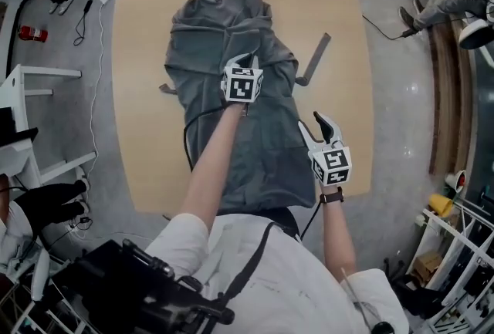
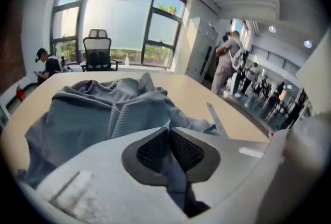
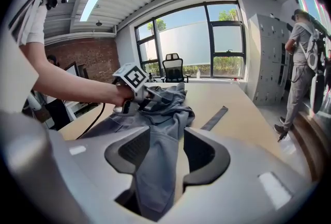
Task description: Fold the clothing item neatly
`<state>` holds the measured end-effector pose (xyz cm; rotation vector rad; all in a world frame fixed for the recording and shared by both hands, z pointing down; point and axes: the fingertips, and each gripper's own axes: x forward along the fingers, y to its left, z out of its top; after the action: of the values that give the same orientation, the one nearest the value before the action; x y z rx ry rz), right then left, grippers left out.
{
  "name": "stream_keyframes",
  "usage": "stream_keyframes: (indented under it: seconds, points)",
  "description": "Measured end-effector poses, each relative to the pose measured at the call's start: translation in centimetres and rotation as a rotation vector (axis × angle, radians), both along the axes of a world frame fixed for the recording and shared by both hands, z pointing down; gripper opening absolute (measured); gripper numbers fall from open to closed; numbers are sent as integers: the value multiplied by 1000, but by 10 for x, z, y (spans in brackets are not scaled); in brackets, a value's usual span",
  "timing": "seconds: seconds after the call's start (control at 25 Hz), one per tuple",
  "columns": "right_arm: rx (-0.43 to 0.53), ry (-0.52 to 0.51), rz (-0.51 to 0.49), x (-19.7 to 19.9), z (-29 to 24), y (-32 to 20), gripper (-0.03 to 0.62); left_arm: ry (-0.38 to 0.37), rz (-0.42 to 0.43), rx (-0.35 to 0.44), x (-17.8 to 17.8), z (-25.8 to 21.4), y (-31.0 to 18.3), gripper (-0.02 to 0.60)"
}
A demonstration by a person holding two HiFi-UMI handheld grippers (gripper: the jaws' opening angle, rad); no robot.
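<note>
Crumpled grey fabric garment (image 1: 231,109) spread mid light wooden tabletop (image 1: 332,8). Left gripper (image 2: 169,140) clenched on garment fold. Right gripper (image 3: 166,153) released, jaws apart, garment edge lying loose between.

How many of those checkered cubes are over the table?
2. One on the left gripper, over the grey garment's middle; the other on the right gripper, at the garment's near right edge. None seem hidden.

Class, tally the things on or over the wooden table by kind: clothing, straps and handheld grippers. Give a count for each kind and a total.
Grey garment: 1
Grey strap: 1
Grippers: 2, the left gripper and the right gripper
Total: 4
</note>
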<state>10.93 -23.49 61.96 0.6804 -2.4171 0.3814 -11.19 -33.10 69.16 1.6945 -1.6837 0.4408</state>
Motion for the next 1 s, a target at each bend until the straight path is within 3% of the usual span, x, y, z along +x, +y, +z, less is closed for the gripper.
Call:
stream_keyframes:
  seconds: [0.16, 0.24, 0.36, 0.52, 0.6, 0.8, 1.0]
  points:
    - [-21, -15, 21, 1, 0, 8, 206, 219, -271, 198, -45, -58, 46, 28]
    - [-16, -23, 9, -9, -3, 10, 206, 254, -411, 244, -81, -72, 82, 29]
    - [2, -38, -15, -27, -9, 15, 206, 249, -573, 223, -127, -58, 135, 29]
    - [15, -47, -44, -49, -16, 27, 206, 433, -803, 153, -163, -6, 188, 37]
    - [15, -52, -53, -58, -18, 36, 206, 490, -882, 141, -175, 7, 208, 77]
    - [16, -52, -75, -65, -24, 58, 206, 457, -866, 150, -181, -3, 236, 87]
    - [23, -66, -90, -62, -28, 73, 195, 379, -727, 142, -151, -24, 258, 86]
